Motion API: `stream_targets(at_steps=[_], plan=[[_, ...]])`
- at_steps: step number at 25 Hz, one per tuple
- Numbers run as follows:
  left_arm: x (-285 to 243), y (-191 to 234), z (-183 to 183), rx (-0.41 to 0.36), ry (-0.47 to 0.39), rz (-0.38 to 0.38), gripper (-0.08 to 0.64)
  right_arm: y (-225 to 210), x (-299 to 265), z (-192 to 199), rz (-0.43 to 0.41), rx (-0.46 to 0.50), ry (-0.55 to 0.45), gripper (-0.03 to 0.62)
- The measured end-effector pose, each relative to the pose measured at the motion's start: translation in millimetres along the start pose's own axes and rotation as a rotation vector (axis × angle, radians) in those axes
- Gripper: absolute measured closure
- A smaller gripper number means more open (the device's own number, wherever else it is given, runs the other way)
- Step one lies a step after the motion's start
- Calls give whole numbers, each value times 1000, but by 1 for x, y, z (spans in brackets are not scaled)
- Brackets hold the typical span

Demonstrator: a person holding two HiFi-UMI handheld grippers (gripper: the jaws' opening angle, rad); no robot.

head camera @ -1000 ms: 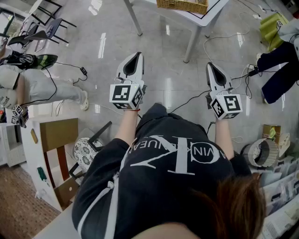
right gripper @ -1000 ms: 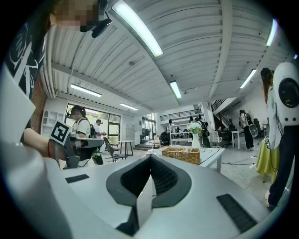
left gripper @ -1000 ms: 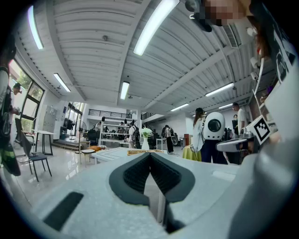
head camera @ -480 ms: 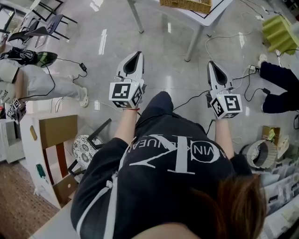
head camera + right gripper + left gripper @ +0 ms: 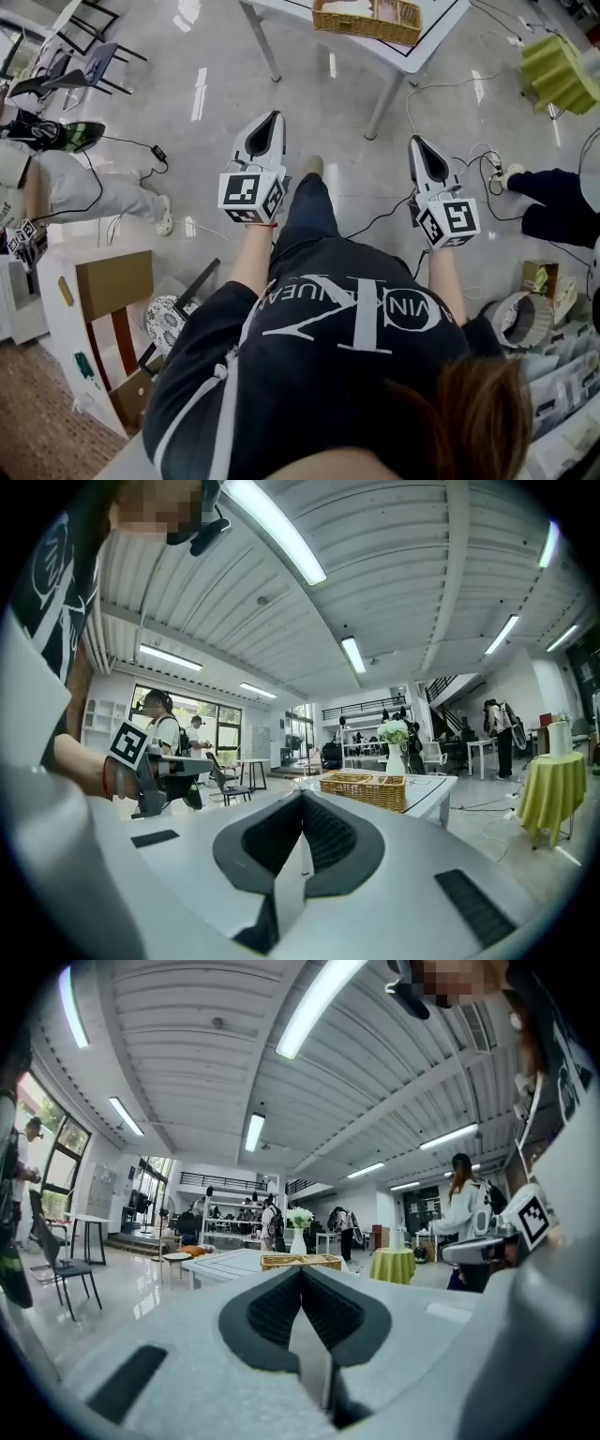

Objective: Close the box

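No box that I can identify as the task's own shows in any view. In the head view my left gripper (image 5: 271,119) is held out at waist height over the floor, jaws pressed together with nothing between them. My right gripper (image 5: 417,142) is level with it on the right, also shut and empty. In the left gripper view the dark pads (image 5: 281,1309) meet in a closed line, pointing at a white table (image 5: 225,1262) with a wicker basket (image 5: 300,1261). The right gripper view shows its pads (image 5: 323,834) closed too, facing the same basket (image 5: 364,789).
The white table (image 5: 281,7) with the wicker basket (image 5: 366,15) stands ahead, its legs (image 5: 385,91) on a glossy floor crossed by cables (image 5: 441,77). A white cabinet with brown cardboard (image 5: 112,279) is at my left. Other people (image 5: 70,183) stand to both sides. A green-draped table (image 5: 560,73) is far right.
The person holding the grippers has stepped forward, so the table with the basket is nearer. The dark-trousered person at the right has moved away. Both grippers stay shut.
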State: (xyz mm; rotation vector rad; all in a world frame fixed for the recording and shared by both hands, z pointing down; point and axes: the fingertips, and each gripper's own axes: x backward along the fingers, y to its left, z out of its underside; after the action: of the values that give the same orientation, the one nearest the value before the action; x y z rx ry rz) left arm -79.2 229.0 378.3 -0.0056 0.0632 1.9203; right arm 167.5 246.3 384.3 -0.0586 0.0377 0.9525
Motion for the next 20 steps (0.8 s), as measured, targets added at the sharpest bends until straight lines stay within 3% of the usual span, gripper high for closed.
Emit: stream_targets(at_steps=[4, 8, 14, 20], plan=[[-63, 12, 6, 3, 13, 68, 481, -27, -39, 5, 34, -3, 16, 592], [-126, 27, 6, 25, 39, 129, 352, -56, -80, 5, 60, -21, 31, 592], [-213, 66, 2, -43, 101, 175, 356, -96, -155, 4, 107, -62, 45, 592], [-286, 119, 9, 39, 138, 218, 365, -123, -231, 7, 151, -78, 58, 592]])
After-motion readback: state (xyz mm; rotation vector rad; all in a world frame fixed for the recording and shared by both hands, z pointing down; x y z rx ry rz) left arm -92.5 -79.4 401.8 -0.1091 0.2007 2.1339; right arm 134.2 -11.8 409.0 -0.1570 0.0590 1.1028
